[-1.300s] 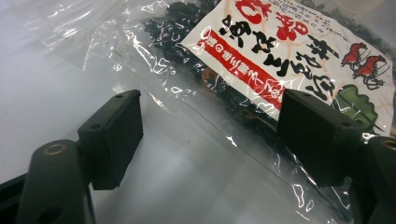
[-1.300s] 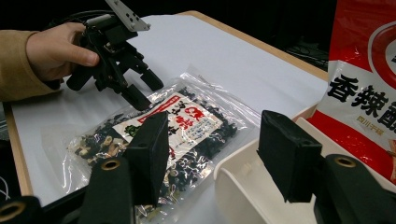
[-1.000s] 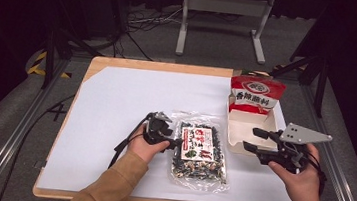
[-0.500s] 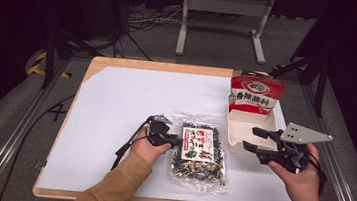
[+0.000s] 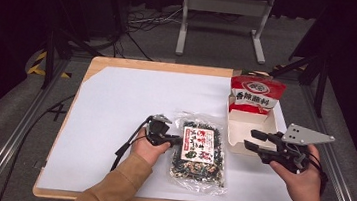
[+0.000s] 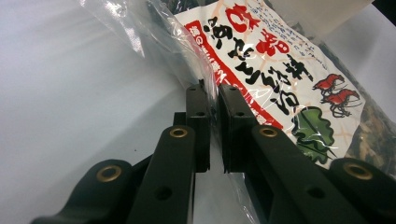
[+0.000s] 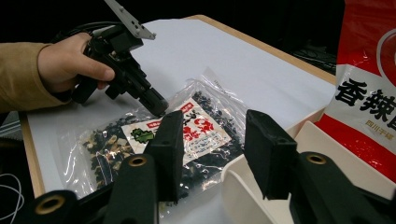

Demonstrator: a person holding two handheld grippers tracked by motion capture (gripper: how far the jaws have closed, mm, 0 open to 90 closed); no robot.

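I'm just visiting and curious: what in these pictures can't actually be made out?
- High view: whether the left gripper pinches the seaweed snack bag; too small.
- Left gripper view: the bag's far end, cut off by the frame edge.
- Right gripper view: the white tray's inside, hidden by the right gripper.
- Right gripper view: the red snack bag's label, cropped.

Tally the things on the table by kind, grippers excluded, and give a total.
Clear snack bag with dark contents: 1
Red and white snack bag: 1
White open box: 1
White sheet covering the table: 1
Total: 4
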